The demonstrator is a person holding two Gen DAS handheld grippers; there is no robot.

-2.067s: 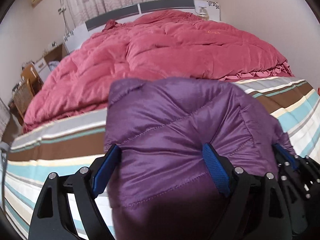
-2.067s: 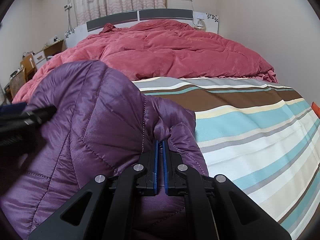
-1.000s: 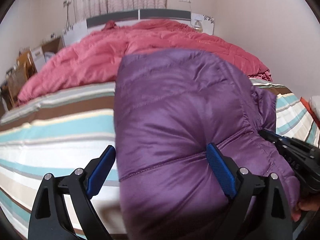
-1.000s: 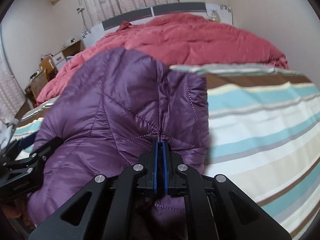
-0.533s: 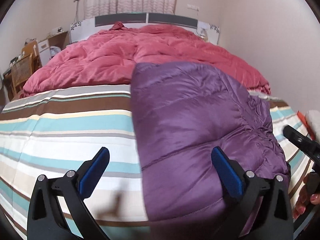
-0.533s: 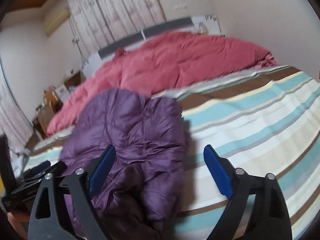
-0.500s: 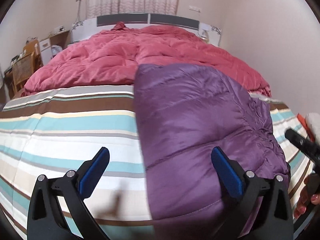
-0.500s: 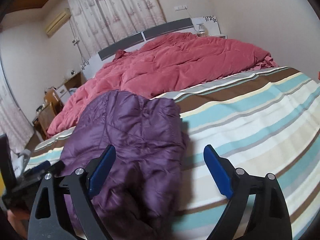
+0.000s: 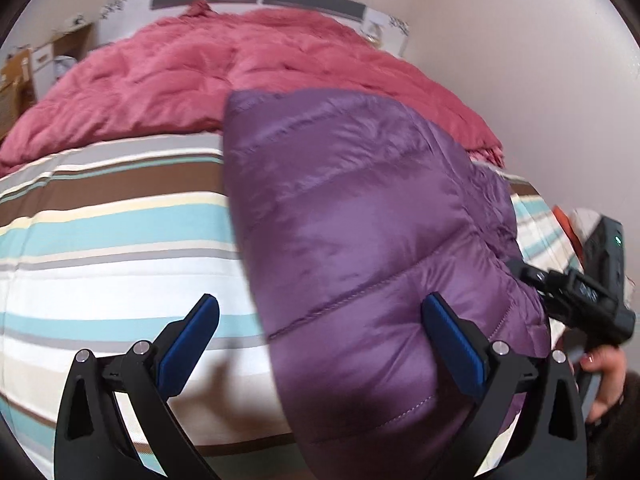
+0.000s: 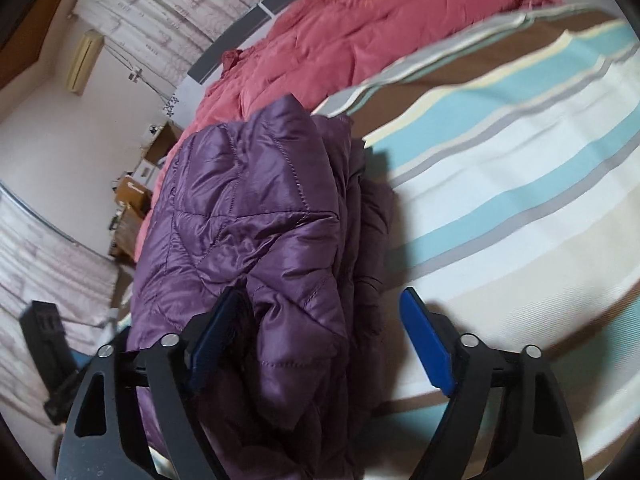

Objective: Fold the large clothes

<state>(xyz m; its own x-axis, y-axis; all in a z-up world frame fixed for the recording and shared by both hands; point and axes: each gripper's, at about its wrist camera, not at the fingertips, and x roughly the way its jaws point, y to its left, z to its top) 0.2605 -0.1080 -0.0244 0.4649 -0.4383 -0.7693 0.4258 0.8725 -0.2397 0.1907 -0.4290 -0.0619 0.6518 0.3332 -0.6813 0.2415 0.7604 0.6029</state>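
Striped in brown, teal, cream and white, the bedspread point(image 9: 112, 240) fills the lower half of the left wrist view, with a red quilt point(image 9: 240, 72) heaped across the top. On the stripes lies the purple puffer jacket point(image 9: 360, 240), folded into a thick bundle running from frame centre to the bottom edge. The left gripper point(image 9: 320, 344) stands wide open and holds nothing; its right finger overlaps the jacket's lower part, its left finger sits over bare bedspread. At the right edge the right gripper point(image 9: 576, 292) shows only partly. In the right wrist view that gripper point(image 10: 320, 344) is spread wide too, empty, the jacket point(image 10: 256, 216) reaching from upper centre down between its fingers. The jacket's lower end is cut off by both frames, and the edges are blurred.
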